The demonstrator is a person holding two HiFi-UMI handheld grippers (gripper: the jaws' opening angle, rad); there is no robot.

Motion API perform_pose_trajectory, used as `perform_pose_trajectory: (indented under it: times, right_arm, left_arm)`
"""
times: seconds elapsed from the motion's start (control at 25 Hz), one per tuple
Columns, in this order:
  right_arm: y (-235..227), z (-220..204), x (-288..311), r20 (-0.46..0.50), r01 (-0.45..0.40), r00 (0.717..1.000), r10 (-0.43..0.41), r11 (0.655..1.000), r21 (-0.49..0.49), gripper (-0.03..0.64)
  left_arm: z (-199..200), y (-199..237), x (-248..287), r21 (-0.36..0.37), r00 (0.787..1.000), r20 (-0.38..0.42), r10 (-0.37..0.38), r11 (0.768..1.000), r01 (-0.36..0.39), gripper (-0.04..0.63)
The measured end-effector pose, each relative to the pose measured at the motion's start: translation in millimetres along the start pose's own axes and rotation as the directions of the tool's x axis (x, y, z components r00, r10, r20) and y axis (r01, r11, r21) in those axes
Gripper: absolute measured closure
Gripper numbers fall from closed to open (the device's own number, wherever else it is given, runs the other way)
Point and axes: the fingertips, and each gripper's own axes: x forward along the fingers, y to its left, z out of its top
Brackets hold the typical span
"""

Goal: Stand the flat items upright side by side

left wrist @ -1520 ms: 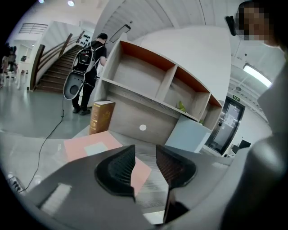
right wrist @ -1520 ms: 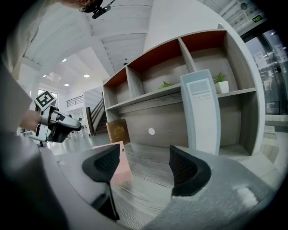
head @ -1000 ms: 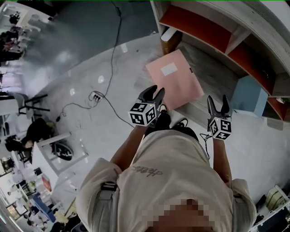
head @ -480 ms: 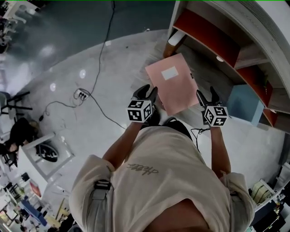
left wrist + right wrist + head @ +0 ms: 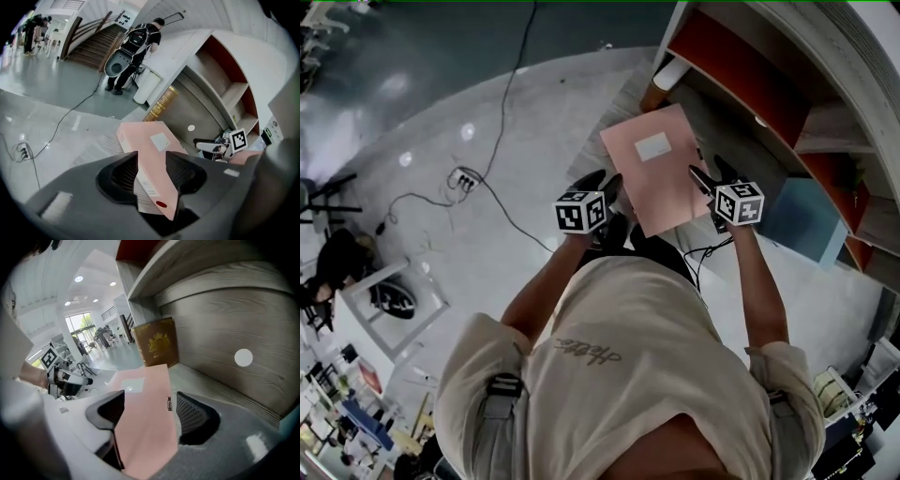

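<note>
A flat pink file box [image 5: 661,173] with a white label lies on the low wooden shelf [image 5: 727,131]. My left gripper [image 5: 598,180] is at its left near corner. In the left gripper view [image 5: 151,161] the box [image 5: 150,140] runs between the jaws, which have just been opening and do not clamp it. At the box's right edge my right gripper [image 5: 705,173] stands wide open. Seen from the right gripper [image 5: 150,406], the pink cover [image 5: 140,427] lies between the jaws, with a gap at the right pad.
A brown book with gold print [image 5: 157,348] stands upright at the shelf's far end. A pale blue box [image 5: 802,216] stands to the right. Red-backed shelves [image 5: 722,56] rise above. A cable [image 5: 502,103] and power strip [image 5: 467,175] lie on the floor to the left.
Both grippers have moved forward and down from in front of my body to either side of the pink box. Its edges now sit between their jaws.
</note>
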Motion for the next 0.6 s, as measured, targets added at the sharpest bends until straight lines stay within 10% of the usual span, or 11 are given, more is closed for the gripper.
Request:
perform_pose_trajectory:
  times: [0.6]
  right_arm:
    - [-23, -44, 69, -0.24, -0.219, 0.937, 0.253, 0.962, 0.161, 0.215]
  left_arm:
    - [-47, 12, 51, -0.197, 0.993, -0.113, 0.032, 0.979, -0.054, 0.364]
